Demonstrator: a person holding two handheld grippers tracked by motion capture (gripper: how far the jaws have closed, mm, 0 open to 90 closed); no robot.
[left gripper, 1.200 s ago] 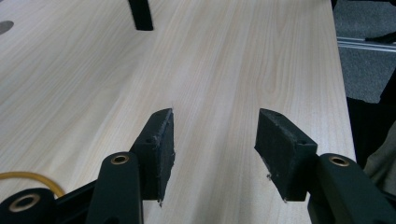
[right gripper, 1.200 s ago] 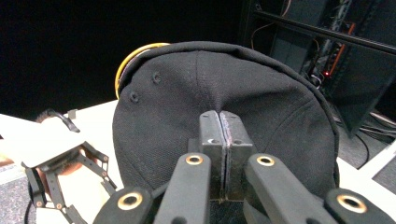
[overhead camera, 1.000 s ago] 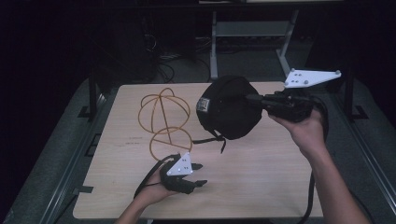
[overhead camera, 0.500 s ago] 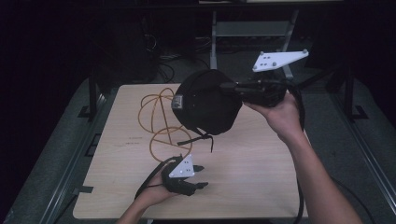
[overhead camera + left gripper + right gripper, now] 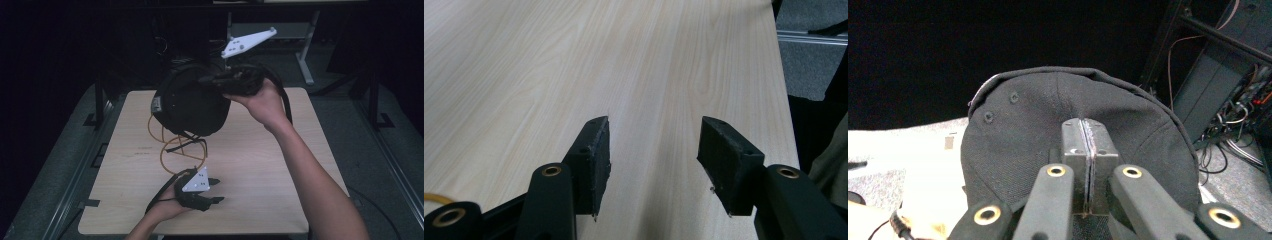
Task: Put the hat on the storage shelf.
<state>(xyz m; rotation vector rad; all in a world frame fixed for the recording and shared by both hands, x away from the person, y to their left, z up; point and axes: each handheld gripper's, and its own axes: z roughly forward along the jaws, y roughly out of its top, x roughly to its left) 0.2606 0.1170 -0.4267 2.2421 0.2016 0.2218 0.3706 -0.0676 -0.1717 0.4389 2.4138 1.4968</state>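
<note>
High view: a black cap (image 5: 192,102) hangs in the air above the far part of the light wooden bench (image 5: 260,165), carried by the right gripper (image 5: 212,80), whose grey three-cornered plate sticks up toward the far side. A small pale label sits on the left edge of the cap, too small to read. Under the cap an orange cable (image 5: 170,145) lies in loops on the bench, with a dark strap crossing it. The left gripper (image 5: 215,192) rests near the near edge of the bench, well apart from the cap, its fingers parted with nothing between them. Beyond the far edge stand a dark rack with cables and the legs of a grey frame (image 5: 305,60).

Left gripper view: its two black fingers (image 5: 596,162) stand released over bare wood grain, with nothing in the way; a sliver of orange cable (image 5: 434,198) shows at the lower left.

Right gripper view: the fingers (image 5: 1073,145) are clenched tight on the cloth of the black cap (image 5: 1018,135), pinching a fold near its middle. Two stitched eyelets show on the crown. To the right a rack (image 5: 1218,75) with tangled cables stands behind it. No writing can be read.
</note>
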